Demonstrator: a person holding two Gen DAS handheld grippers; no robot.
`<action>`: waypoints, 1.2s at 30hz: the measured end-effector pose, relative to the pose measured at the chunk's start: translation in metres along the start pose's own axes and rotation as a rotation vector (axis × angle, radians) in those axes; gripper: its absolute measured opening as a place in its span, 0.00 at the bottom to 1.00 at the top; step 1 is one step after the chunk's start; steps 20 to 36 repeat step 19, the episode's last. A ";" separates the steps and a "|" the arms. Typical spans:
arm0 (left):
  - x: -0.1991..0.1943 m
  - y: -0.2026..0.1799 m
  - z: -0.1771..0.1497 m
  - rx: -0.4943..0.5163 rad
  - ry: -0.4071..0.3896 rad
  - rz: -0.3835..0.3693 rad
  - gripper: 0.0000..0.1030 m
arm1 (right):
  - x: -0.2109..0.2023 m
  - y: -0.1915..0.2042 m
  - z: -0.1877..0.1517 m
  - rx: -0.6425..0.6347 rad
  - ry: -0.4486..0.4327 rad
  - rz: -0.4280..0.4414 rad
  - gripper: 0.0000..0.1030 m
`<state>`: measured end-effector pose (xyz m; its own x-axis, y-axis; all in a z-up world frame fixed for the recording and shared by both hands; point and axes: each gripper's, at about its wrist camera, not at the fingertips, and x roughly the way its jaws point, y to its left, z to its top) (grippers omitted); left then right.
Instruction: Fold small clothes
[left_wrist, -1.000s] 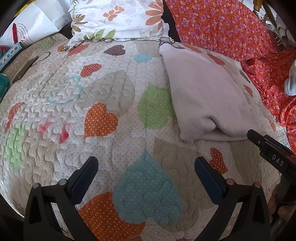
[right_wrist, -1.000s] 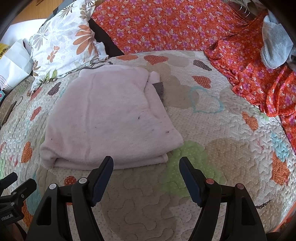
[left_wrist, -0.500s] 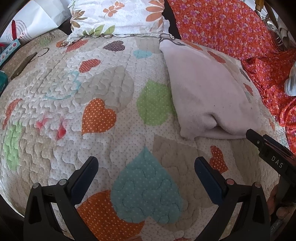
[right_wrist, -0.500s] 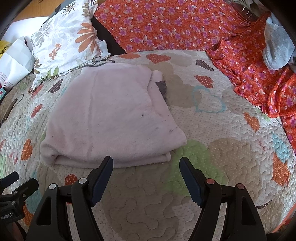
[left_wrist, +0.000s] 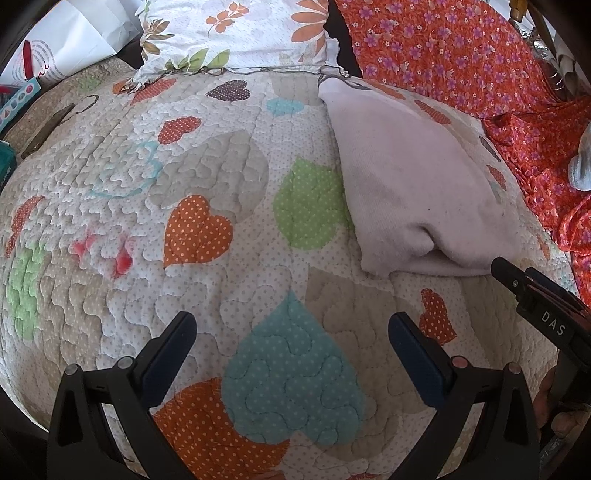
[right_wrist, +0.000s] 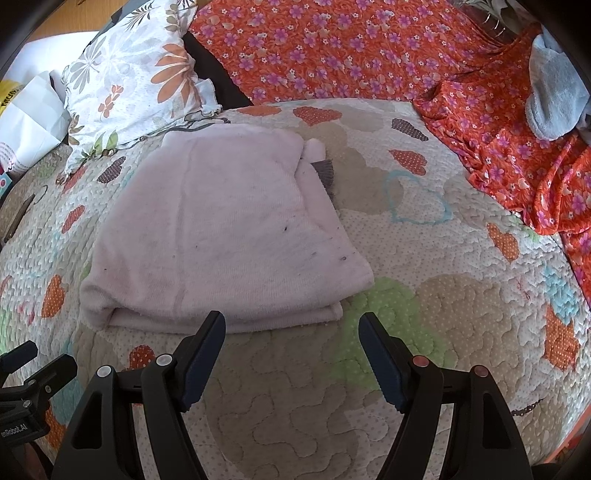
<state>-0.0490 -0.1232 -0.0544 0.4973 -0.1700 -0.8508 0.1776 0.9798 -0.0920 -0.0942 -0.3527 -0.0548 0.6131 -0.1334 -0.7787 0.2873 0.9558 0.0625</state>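
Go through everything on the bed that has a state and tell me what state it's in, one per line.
Pale pink garment: folded, lying flat on the quilt, nothing holding it.
Left gripper: open, empty, above bare quilt.
Right gripper: open, empty, just short of the garment's near edge.
Grey garment: bunched, unfolded, on the orange floral cloth.
Floral pillow: propped behind the quilt.

Both wrist views tilt steeply down, close over the quilt (left_wrist: 207, 155); both share the folded pink garment (right_wrist: 221, 236).
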 end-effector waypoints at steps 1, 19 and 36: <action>0.000 0.000 0.000 0.000 0.000 0.000 1.00 | 0.000 0.000 0.000 -0.001 0.000 -0.001 0.77; -0.008 -0.002 -0.001 0.013 -0.048 -0.016 1.00 | 0.004 0.000 -0.001 -0.022 0.013 0.001 0.77; -0.008 -0.002 -0.001 0.013 -0.048 -0.016 1.00 | 0.004 0.000 -0.001 -0.022 0.013 0.001 0.77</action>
